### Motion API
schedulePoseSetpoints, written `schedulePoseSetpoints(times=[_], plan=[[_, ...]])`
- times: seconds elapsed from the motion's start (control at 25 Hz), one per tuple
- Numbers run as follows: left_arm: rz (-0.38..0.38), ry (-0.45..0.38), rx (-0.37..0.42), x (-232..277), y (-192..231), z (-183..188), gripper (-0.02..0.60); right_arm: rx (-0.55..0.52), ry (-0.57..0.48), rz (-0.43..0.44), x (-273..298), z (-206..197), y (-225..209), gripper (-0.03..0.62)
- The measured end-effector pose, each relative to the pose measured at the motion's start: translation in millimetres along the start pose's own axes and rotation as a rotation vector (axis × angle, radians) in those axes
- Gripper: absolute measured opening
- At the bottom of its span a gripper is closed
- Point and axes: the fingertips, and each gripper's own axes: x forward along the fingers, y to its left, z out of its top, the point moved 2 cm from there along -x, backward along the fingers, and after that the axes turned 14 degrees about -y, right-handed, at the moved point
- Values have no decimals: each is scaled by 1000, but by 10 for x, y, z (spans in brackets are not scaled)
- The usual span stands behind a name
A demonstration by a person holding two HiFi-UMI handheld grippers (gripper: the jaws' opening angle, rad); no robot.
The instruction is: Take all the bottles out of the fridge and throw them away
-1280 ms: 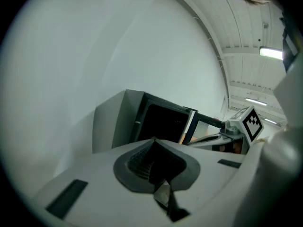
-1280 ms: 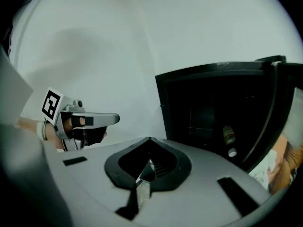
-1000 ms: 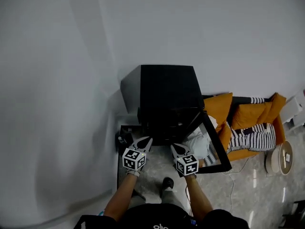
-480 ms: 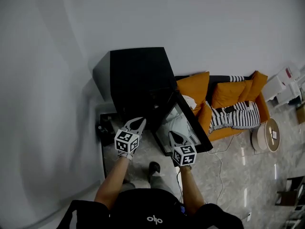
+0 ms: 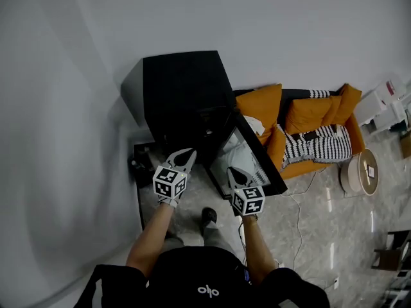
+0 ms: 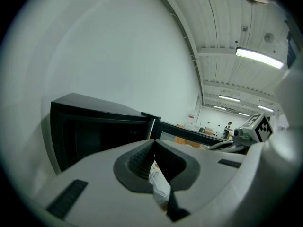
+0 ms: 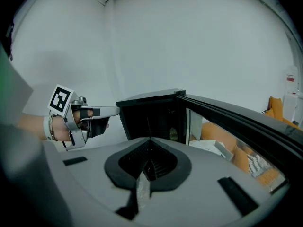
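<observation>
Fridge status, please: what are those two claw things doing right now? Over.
Both empty: left gripper shut, right gripper shut. Ahead, fridge with door open. One pale item dim inside, bottle unconfirmed. Nothing blocking.

The fridge (image 5: 183,88) in front of me is a small, squat black box standing upright, just to the left of the orange sofa (image 5: 302,124). Its door (image 7: 236,122), black-framed with a glass pane, is swung wide open toward the sofa, hinged on the side nearest it. The inside is dark. On the sofa side of that cavity, close to the hinge, I can make out one small pale thing (image 7: 173,133) standing upright; whether it is a bottle I cannot tell.
</observation>
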Motion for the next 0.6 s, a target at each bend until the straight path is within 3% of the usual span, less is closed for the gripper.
schedulePoseSetpoints(times=[0.32, 0.6], plan=[[9, -18, 3, -129, 54, 43, 6, -12, 17, 7, 81, -86, 66, 9], [-23, -41, 17, -495, 203, 265, 6, -39, -8, -27, 215, -11, 404, 9]])
